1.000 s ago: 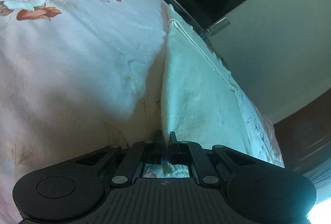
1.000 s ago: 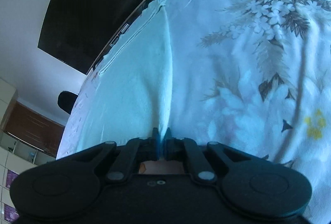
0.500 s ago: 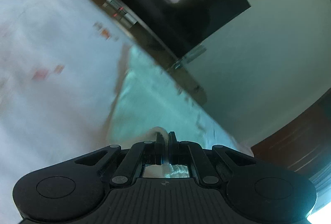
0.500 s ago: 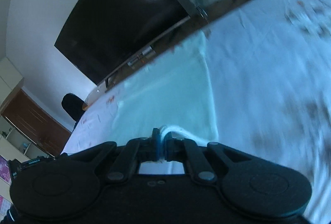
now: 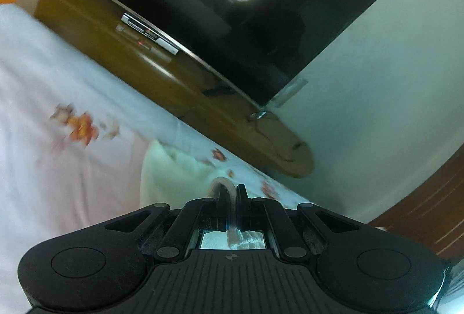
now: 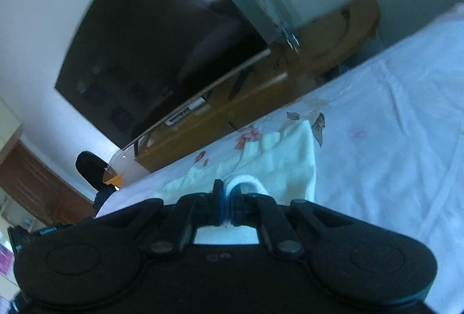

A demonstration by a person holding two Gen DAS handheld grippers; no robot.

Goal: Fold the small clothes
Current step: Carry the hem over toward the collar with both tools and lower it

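Two wrist views, each looking forward over its own gripper and slightly down across a floral bedsheet (image 5: 72, 169) toward a wall television (image 5: 220, 9). Both share the television (image 6: 150, 58), the wooden cabinet (image 6: 261, 93) below it, and the sheet.

A dark television (image 5: 220, 12) is mounted at twelve o'clock above a wooden console (image 5: 179, 87); what may be a set-top box (image 5: 148, 34) is seen beneath; a floral bedsheet (image 6: 391, 140) is spread below.

Soft daylight, motion blur, fisheye bowing, window glare on television (image 5: 232, 9).
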